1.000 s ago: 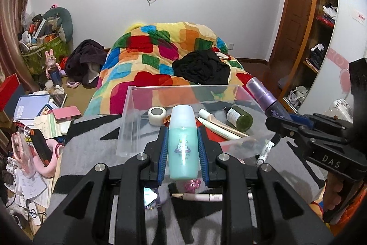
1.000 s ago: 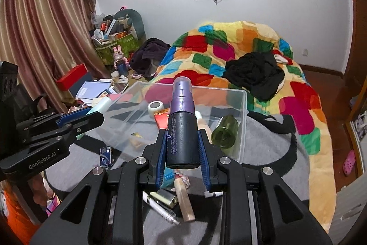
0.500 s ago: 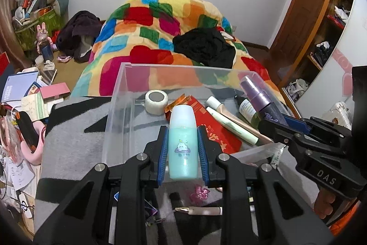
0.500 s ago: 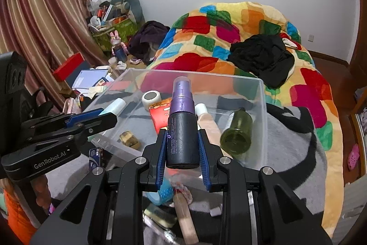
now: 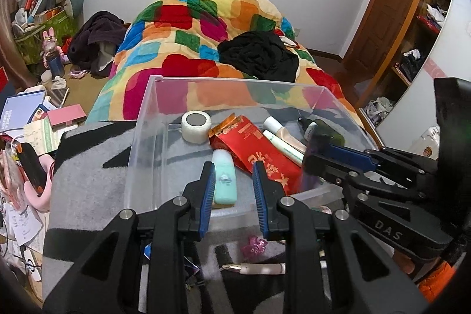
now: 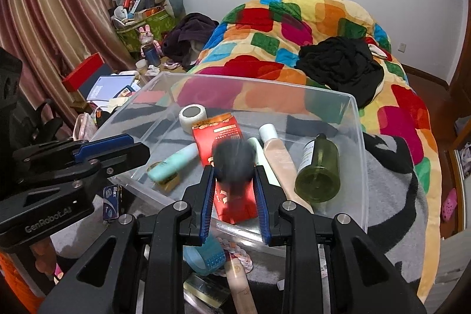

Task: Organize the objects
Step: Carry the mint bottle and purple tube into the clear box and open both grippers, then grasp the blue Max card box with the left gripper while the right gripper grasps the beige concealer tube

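Observation:
A clear plastic bin [image 5: 235,80] stands on a grey blanket. My left gripper [image 5: 232,177] hangs over its near wall, open, with nothing pressed between the pads. Below the gripper, a teal bottle [image 5: 225,181] lies flat on the bin floor, also seen as the teal bottle [image 6: 172,162]. My right gripper [image 6: 234,177] is over the bin too. A dark spray bottle [image 6: 234,164] sits between its pads, blurred, base toward the camera and tipping downward. It looks loose in the jaws. A tape roll [image 5: 195,127], red packet [image 5: 259,152], tubes [image 6: 276,155] and green bottle [image 6: 319,172] lie inside.
On the blanket before the bin lie a pen [image 5: 256,268], a pink trinket [image 5: 254,244], a blue tape roll [image 6: 206,255] and a beige tube [image 6: 240,278]. A bed with a coloured quilt [image 5: 206,28] is behind. Papers and boxes [image 5: 26,114] clutter the floor at left.
Both grippers came forward and down over the bin's near wall. The teal bottle left the left jaws and now lies on the bin floor. The dark bottle tipped over in the right jaws.

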A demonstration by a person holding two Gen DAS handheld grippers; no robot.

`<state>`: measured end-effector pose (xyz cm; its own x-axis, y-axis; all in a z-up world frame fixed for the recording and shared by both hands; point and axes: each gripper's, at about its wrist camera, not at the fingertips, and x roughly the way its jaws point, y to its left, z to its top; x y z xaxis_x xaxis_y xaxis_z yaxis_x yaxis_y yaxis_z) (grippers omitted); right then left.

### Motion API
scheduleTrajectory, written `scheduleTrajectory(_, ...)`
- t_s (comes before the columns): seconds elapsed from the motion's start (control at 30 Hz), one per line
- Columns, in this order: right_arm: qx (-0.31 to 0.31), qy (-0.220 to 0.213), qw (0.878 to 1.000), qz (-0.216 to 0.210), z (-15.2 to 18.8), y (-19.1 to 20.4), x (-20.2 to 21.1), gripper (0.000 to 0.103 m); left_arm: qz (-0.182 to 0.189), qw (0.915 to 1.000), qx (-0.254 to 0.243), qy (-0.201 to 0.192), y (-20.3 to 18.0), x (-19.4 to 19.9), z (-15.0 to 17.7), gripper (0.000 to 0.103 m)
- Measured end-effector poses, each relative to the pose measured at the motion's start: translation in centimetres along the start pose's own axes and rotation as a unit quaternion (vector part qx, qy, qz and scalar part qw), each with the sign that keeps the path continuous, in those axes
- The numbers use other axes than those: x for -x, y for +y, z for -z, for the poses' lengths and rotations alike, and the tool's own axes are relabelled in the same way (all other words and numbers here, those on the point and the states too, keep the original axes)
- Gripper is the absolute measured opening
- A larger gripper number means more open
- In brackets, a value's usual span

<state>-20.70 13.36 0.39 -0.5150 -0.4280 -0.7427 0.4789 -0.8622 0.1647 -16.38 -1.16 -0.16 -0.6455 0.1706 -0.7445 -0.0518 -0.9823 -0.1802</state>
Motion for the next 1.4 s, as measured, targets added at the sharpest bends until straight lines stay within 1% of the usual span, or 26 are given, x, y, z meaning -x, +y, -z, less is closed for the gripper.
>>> scheduleTrajectory(0.07,-0.002,0.002,1.000,-0.003,0.0,0.0,0.1,0.024,0.000,1.0000,-0.003,-0.003,-0.2,0.4,0.1,0.025)
scheduleTrajectory(0.1,-0.005,0.003,1.000,-0.007,0.0,-0.1,0.3,0.026,-0.001,1.0000,-0.006,-0.006,-0.3,0.6,0.1,0.027)
scheduleTrajectory(0.13,-0.007,0.003,1.000,-0.009,0.0,-0.2,0.3,0.028,-0.003,0.9999,-0.009,-0.010,-0.5,1.0,0.1,0.031)
scheduleTrajectory(0.17,-0.008,0.002,1.000,-0.011,0.0,-0.2,0.5,0.032,-0.004,0.9998,-0.012,-0.015,-0.6,1.3,0.2,0.034)
scheduleTrajectory(0.2,-0.008,-0.002,1.000,-0.010,0.1,-0.2,0.8,0.036,-0.005,0.9997,-0.012,-0.019,-0.6,1.6,0.3,0.039)
scheduleTrajectory(0.23,-0.007,-0.006,1.000,-0.008,0.1,-0.1,1.1,0.037,-0.006,0.9996,-0.014,-0.026,-0.7,2.1,0.3,0.042)
scheduleTrajectory(0.37,-0.001,-0.023,1.000,-0.009,0.4,0.0,2.7,0.045,-0.008,0.9989,-0.020,-0.041,-0.8,3.5,0.6,0.049)
scheduleTrajectory(0.4,-0.001,-0.028,1.000,-0.011,0.5,0.0,3.2,0.047,-0.010,0.9987,-0.021,-0.046,-0.8,3.9,0.7,0.053)
scheduleTrajectory(0.43,-0.001,-0.034,0.999,-0.013,0.5,0.1,3.7,0.047,-0.012,0.9984,-0.022,-0.050,-0.8,4.3,0.8,0.057)
scheduleTrajectory(0.53,0.001,-0.045,0.999,-0.015,0.9,0.2,5.0,0.049,-0.020,0.9974,-0.026,-0.064,-0.8,5.5,1.3,0.065)
scheduleTrajectory(0.67,0.012,-0.055,0.998,-0.009,1.7,0.5,6.3,0.049,-0.031,0.9966,-0.030,-0.070,-0.4,6.4,2.1,0.071)
scheduleTrajectory(0.77,0.015,-0.056,0.998,-0.005,2.6,0.3,6.9,0.050,-0.044,0.9966,-0.030,-0.063,0.1,6.3,3.0,0.073)
scheduleTrajectory(0.97,0.007,-0.040,0.999,0.004,4.7,-0.6,6.7,0.050,-0.057,0.9981,-0.006,-0.021,2.3,4.2,4.9,0.073)
scheduleTrajectory(1.13,-0.006,-0.011,1.000,0.009,7.0,-2.0,5.9,0.050,-0.066,0.9973,0.026,0.017,4.2,1.8,6.1,0.073)
scheduleTrajectory(1.3,-0.013,0.014,1.000,0.011,8.8,-2.7,4.7,0.050,-0.066,0.9944,0.064,0.054,5.6,-0.8,6.4,0.073)
scheduleTrajectory(1.4,-0.009,0.026,1.000,0.006,9.2,-2.6,3.9,0.050,-0.080,0.9933,0.061,0.057,5.4,-1.5,6.4,0.073)
